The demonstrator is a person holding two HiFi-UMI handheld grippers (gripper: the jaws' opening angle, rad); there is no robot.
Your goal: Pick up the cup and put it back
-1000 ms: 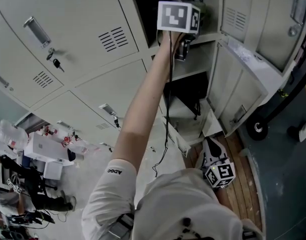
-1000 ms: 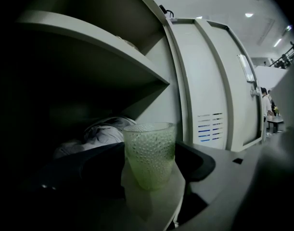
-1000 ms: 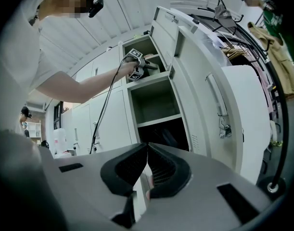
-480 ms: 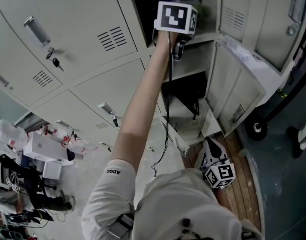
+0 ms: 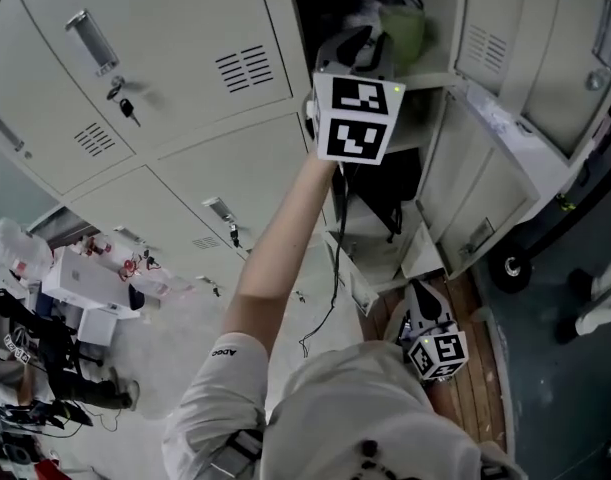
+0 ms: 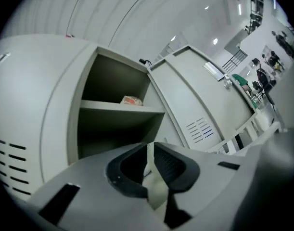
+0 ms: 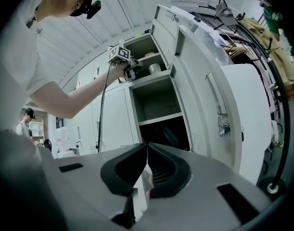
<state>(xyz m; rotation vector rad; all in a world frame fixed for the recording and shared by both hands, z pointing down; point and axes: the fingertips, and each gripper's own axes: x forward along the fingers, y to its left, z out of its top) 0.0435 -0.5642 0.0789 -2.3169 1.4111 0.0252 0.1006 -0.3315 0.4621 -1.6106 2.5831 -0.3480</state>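
Left claw [image 6: 147, 152] is reaching up at the open lockers. Its jaws have just been closing and are now all but meeting, with nothing between them. The green cup [image 5: 403, 28] is standing upright on the upper locker shelf [image 5: 430, 76], just beyond that claw and untouched by it. Right claw [image 7: 147, 150] is hanging low, jaws pressed together, holding nothing. The cup is looking like light, stiff plastic with smooth, possibly slippery walls. Taking it across the mid-body with a gentle squeeze seems best.
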